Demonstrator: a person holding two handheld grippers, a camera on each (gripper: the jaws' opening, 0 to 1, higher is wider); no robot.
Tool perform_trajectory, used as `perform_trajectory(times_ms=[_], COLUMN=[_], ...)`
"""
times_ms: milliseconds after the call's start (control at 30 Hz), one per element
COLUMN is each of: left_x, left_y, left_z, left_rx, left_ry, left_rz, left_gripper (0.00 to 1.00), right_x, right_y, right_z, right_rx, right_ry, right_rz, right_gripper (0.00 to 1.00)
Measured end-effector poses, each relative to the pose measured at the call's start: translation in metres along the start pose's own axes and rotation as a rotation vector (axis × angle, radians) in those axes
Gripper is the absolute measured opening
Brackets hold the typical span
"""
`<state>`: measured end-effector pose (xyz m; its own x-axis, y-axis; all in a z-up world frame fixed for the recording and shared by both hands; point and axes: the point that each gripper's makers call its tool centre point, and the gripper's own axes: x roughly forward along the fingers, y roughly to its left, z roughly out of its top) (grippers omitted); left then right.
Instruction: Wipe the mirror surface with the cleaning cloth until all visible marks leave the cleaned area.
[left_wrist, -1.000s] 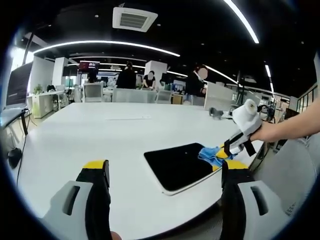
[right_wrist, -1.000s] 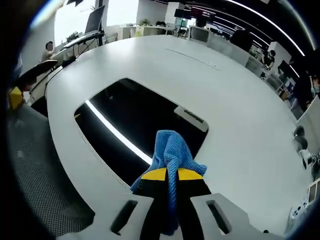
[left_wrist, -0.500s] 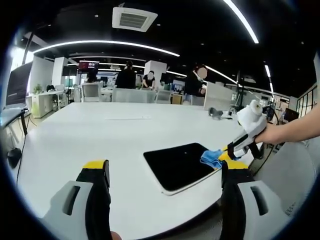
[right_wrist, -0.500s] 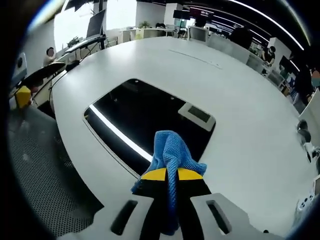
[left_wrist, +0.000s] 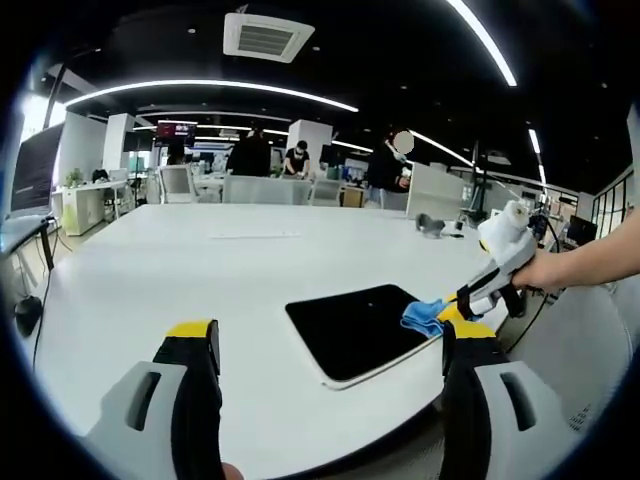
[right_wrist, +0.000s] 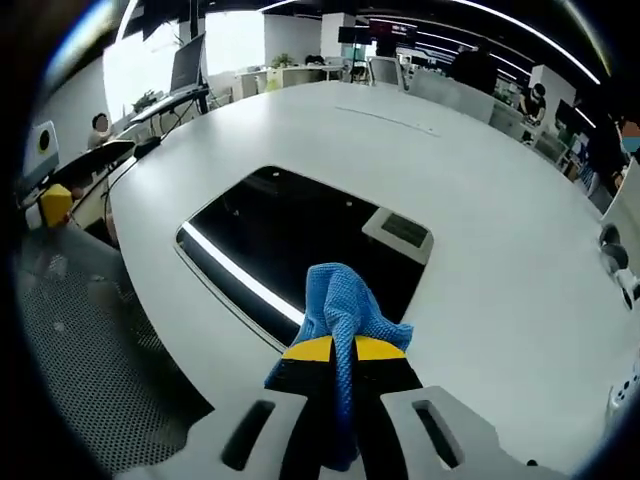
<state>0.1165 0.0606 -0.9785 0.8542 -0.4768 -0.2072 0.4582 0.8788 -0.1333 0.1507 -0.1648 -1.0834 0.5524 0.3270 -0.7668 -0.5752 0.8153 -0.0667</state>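
A flat, dark, rectangular mirror with rounded corners (right_wrist: 300, 255) is seen lying on a large white oval desk (right_wrist: 420, 170), close to the desk's near edge. A crumpled blue microfibre cleaning cloth (right_wrist: 345, 310) is clamped between the closed jaws of the right hand-held gripper (right_wrist: 338, 352) and is held just above the mirror's near edge. In the left gripper view the same mirror (left_wrist: 355, 330) is seen with the cloth (left_wrist: 425, 314) at its right-hand corner, carried by the right hand-held gripper (left_wrist: 478, 298) in a person's hand (left_wrist: 540, 270); whether the cloth is touching the glass cannot be told. The left hand-held gripper (left_wrist: 330, 345) is held with its jaws wide apart and nothing between them, well back from the mirror.

No marks can be made out on the mirror: only reflections of ceiling lights and a vent are shown in the dark surface. How much has been wiped therefore cannot be judged; the wiping is judged to be in hand or close to it, with most of the surface lying beyond the cloth.

The mirror's near long edge lies just beside the desk's rim, so strokes toward that side have little margin. Ample bare desk lies beyond the far side and on the side away from the cloth.
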Motion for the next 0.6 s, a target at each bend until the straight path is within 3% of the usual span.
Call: perform_trajectory(times_ms=[233,600], left_x=[0.0,0.0], left_y=[0.001,0.001], left_z=[0.001,0.001], left_rx=[0.0,0.002], left_ry=[-0.003,-0.003], left_rz=[0.004,0.006], left_gripper=[0.91,0.91], right_x=[0.001,0.007], right_y=[0.001,0.022], right_z=[0.001,0.01], right_rx=[-0.01,-0.037], right_ry=[-0.007,-0.023], right_rz=[0.008,0.067], right_gripper=[0.0,0.0])
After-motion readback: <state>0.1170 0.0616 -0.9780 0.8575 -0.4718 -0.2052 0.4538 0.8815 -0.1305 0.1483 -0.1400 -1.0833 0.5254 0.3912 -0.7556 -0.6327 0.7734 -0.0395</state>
